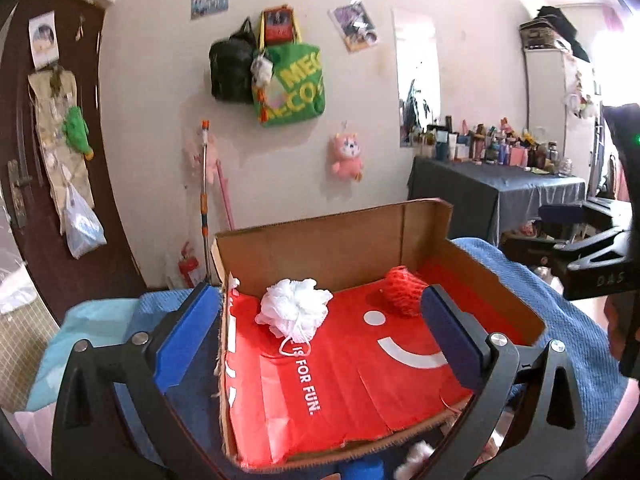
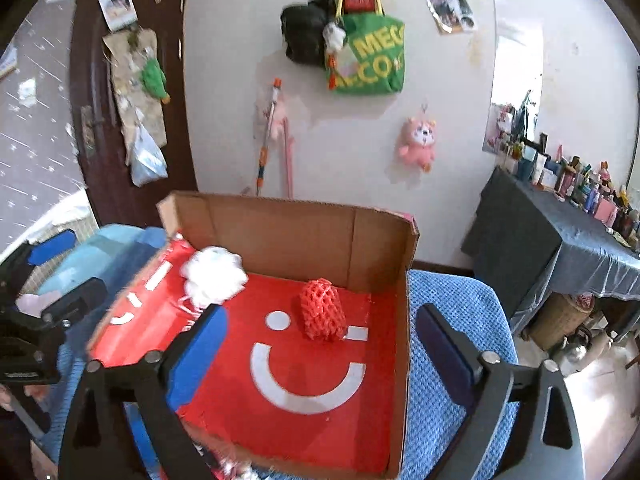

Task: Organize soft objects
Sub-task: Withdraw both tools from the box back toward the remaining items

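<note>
I am holding both grippers over the cardboard box [image 2: 380,240], which is sitting on a blue towel [image 2: 448,320]. The left gripper [image 1: 320,340] is standing with its jaws wide apart and nothing between them; the right gripper [image 2: 320,356] is likewise spread and empty.

The white mesh puff [image 1: 294,310] is resting on the red floor of the box near the rear left corner. The red foam net [image 2: 323,310] is lying further right, toward the back wall, well apart from the puff.

More soft white material [image 1: 416,456] is showing just outside the near edge of the box; I cannot tell what it is.

For the next pick, I am recommending:
- approaching from above, jaws centred on the item;
- closing gently, since these items compress;
- lifting clear of the box wall before releasing.
</note>
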